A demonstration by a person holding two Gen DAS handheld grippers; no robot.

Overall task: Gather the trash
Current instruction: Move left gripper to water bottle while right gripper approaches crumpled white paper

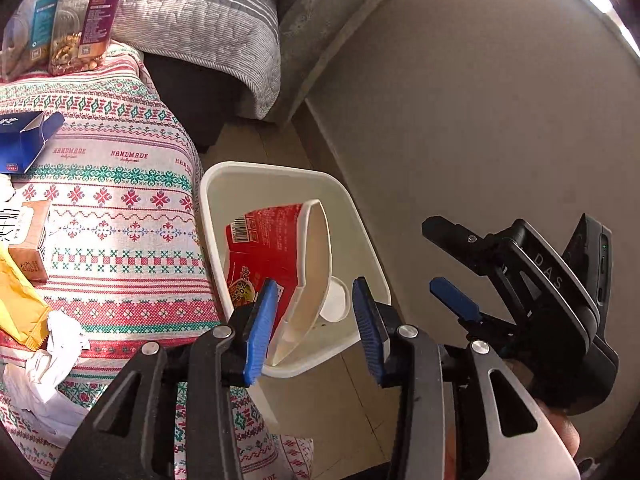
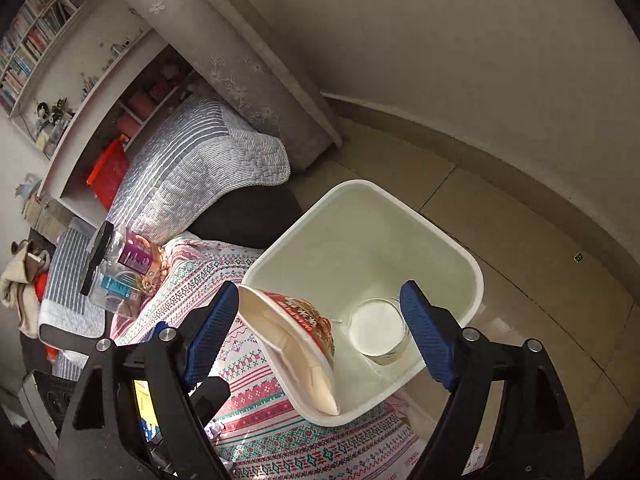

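**Ana:** Left gripper (image 1: 312, 316) hangs over the white bin (image 1: 224, 184) with its jaws apart and nothing between them. The red noodle cup (image 1: 268, 256) lies crushed and tilted inside the bin, leaning toward the bench side, with a small white tub (image 1: 334, 300) on the bin's bottom next to it.

**Ben:** And the right gripper (image 2: 320, 332)?

**Ana:** Also spread wide and empty, above the same bin, just beside the left one.

**Ben:** So the drop looks done, I'd say. What's left?

**Ana:** Plenty on the bench (image 1: 120, 216), which stands touching the bin: crumpled white paper (image 1: 60, 344) at its near edge, a yellow packet (image 1: 20, 304) and a brown box (image 1: 34, 240) farther from the bin, and a blue carton (image 1: 28, 140) beyond those.

**Ben:** Then the next move is probably to swing one gripper from the bin back over the bench, come down on the paper and close on it. The paper is soft and loose, so a deep bite would likely hold better.
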